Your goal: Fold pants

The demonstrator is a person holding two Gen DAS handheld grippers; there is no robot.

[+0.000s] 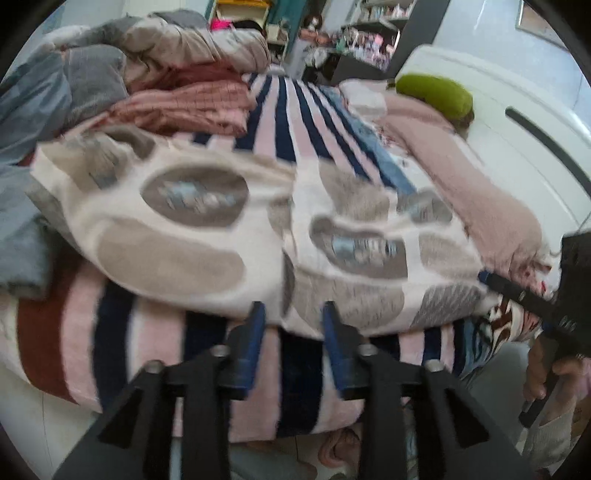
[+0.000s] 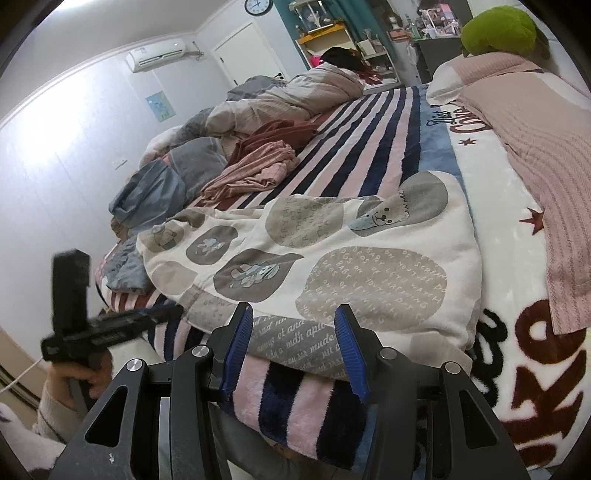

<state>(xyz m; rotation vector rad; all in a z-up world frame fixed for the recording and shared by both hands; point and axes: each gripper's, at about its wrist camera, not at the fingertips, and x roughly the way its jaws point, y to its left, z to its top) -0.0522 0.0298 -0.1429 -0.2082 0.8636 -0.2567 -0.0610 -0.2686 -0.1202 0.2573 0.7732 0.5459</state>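
The pants (image 2: 332,254) are cream with grey and taupe printed ovals and lie folded in a wide bundle on the striped blanket (image 2: 369,140) near the bed's front edge. They also show in the left wrist view (image 1: 229,225), blurred. My left gripper (image 1: 293,314) is open and empty, its blue pads just short of the pants' near edge. My right gripper (image 2: 293,317) is open and empty, its fingers standing to either side of the pants' near hem. Each gripper shows in the other's view, the left gripper (image 2: 162,314) at the pants' left end and the right gripper (image 1: 487,277) at the right end.
A heap of pink, maroon and grey clothes and duvets (image 2: 251,166) lies behind the pants to the left. A pink knitted blanket (image 2: 535,155) and a green plush (image 2: 498,31) lie along the right. A white headboard (image 1: 517,122) stands at the right.
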